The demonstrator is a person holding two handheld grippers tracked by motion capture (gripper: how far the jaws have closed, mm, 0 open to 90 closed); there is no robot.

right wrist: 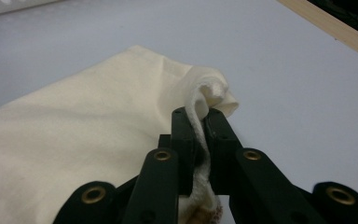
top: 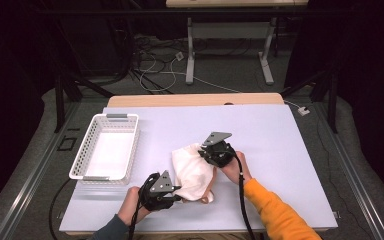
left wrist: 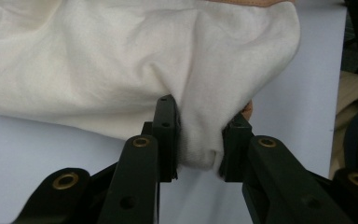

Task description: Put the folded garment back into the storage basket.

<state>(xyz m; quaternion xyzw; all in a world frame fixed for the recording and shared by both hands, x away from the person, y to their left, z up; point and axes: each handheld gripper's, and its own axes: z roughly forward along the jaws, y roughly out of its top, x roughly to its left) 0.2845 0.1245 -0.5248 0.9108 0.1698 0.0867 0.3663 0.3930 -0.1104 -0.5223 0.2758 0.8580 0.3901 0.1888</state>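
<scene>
Surroundings: dark room, grey floor with loose cables beyond the far edge of the worktop [top: 290, 150], and the legs of a second table behind; that table's top is cut off by the frame.
Surface: pale lilac worktop with a wooden strip along its far edge; its near edge is partly covered by the person's forearms.
Cloth: cream cloth [top: 192, 170] lies bunched near the middle of the worktop, closer to the near edge, between the two grippers. Its outline is hard to make out under the folds.
Cloth, underside: a peach-coloured patch shows at the near end of the cloth; whether it is lining or a separate piece cannot be told.
Left gripper: left gripper [left wrist: 198, 140] is clamped on a thick fold at the cloth's near end, with the jaws standing narrowly apart around the bunched fabric.
Right gripper: right gripper [right wrist: 200, 123] pinches a thin rolled edge at the cloth's far end, with the jaws almost together.
Basket: white perforated basket [top: 82, 152] stands near the left edge of the worktop, well apart from the cloth.
Person: a grey sleeve on the left and an orange sleeve on the right, both cut off at the bottom of the high view.
</scene>
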